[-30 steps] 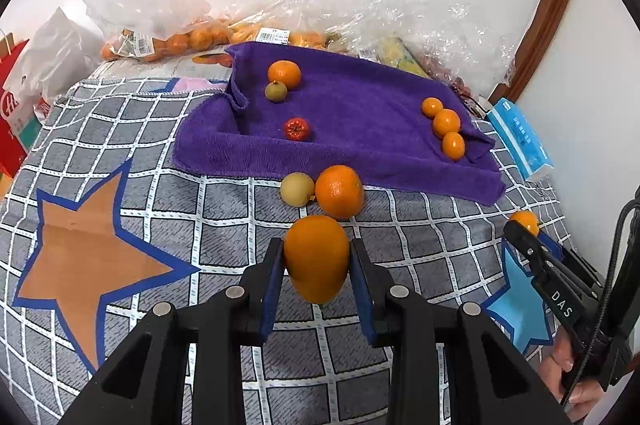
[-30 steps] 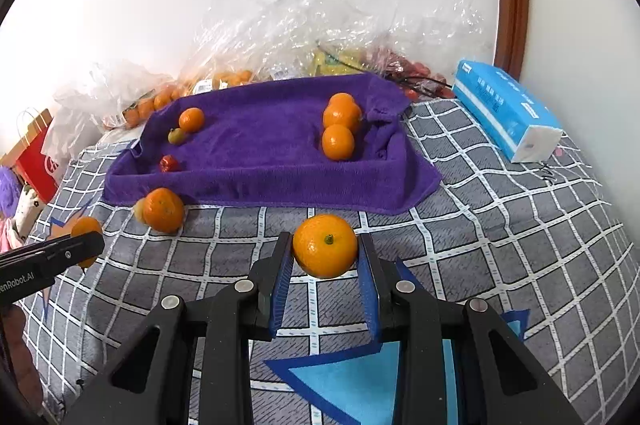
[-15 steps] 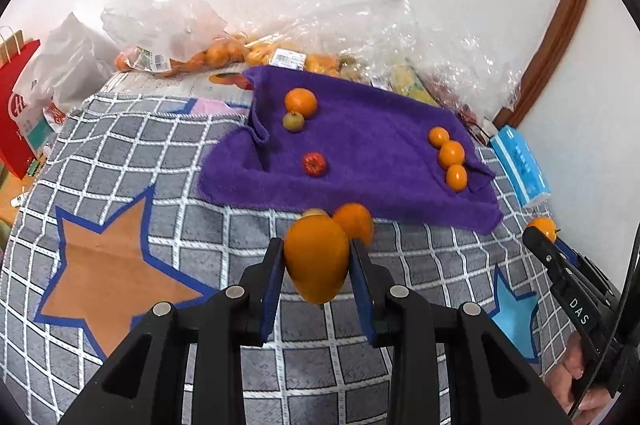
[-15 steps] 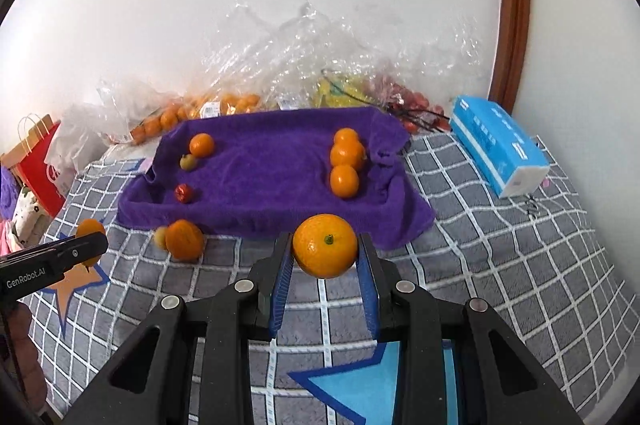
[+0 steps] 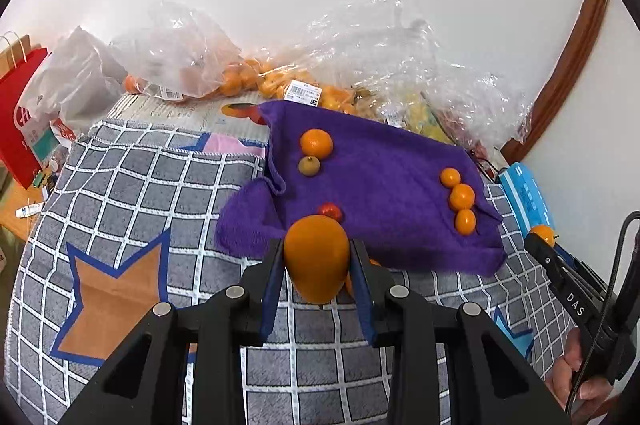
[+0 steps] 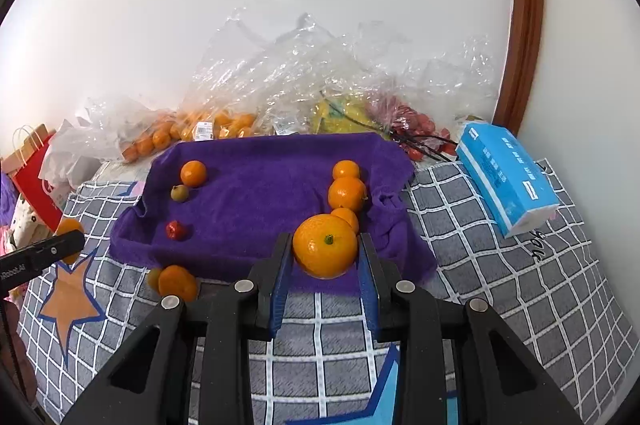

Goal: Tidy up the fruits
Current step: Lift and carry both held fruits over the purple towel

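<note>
The left hand-held gripper (image 5: pixel 317 279) pinches an egg-shaped orange fruit (image 5: pixel 316 257) between its two blue pads, low in the centre of the left wrist view, in front of the near edge of the purple towel (image 5: pixel 384 193). The right hand-held gripper (image 6: pixel 325 279) pinches a round orange (image 6: pixel 325 251) with a green stem spot, in the lower centre of the right wrist view, also before the towel's near edge. The towel lies on a grey checked cloth (image 6: pixel 500 277) with star shapes. On the left part of the towel there are one orange (image 6: pixel 193 173), a small green-brown fruit (image 6: pixel 179 193) just beside it, and a small red fruit (image 6: pixel 175 230) nearer to the camera. On the right part, three oranges (image 6: pixel 347 193) stand in a row, touching each other. At the lower left of the right wrist view, an orange (image 6: pixel 178 282) and a small yellowish fruit (image 6: pixel 153 279) lie together on the cloth, just off the towel. Behind the towel, clear plastic bags (image 6: pixel 320 81) hold more fruit. A blue tissue pack (image 6: pixel 505 179) lies at the right of the frame.
</note>
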A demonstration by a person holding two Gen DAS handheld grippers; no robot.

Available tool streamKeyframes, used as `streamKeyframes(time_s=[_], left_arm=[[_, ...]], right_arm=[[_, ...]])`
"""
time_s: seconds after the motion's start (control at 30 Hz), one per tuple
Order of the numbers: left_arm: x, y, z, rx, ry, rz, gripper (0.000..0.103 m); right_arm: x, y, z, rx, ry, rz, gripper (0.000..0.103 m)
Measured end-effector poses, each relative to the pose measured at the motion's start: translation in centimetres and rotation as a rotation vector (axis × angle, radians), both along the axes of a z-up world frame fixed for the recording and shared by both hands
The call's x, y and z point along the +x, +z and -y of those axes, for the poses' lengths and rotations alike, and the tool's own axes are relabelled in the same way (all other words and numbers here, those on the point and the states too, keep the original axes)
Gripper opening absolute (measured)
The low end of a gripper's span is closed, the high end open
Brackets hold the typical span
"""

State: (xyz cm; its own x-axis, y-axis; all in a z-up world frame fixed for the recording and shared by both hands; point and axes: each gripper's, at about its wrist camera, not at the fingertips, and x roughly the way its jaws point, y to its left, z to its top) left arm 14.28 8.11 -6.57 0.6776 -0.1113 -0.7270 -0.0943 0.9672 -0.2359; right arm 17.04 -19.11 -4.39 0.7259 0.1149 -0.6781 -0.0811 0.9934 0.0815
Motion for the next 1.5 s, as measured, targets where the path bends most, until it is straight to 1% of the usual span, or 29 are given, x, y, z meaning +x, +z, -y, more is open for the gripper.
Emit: streamKeyframes(time_s=[0.4, 0.63, 0.8, 1.13, 1.3, 1.5], left_arm=[[2.6, -0.3, -0.5, -0.012, -0.001, -0.006, 0.031], [4.5, -0.8, -0.8, -0.014, 0.000, -0.015, 0.031], [6.3, -1.5, -1.0, -0.021, 0.001, -0.030, 0.031], [9.1, -2.6, -0.6, -0.018, 0.010, -0.049, 0.031], [10.7, -3.6, -0.2, -0.039, 0.016, -0.070, 0.031], [12.5, -4.9, 0.5, -0.032, 0.019, -0.100, 0.031]], right_arm=[[3.2, -1.1, 0.7, -0.017, -0.018, -0.027, 0.031], [5.7, -2.9, 1.3, -0.033, -0.037, -0.063, 0.031], [7.3, -4.7, 1.7, -0.037, -0.044, -0.106, 0.031], [8.4, -7.7, 2.2, -0.031, -0.034, -0.175, 0.032], [8.3, -7.9, 1.9, -0.048, -0.001, -0.170, 0.032], [8.5, -8.2, 1.6, -0.049, 0.014, -0.165, 0.032]])
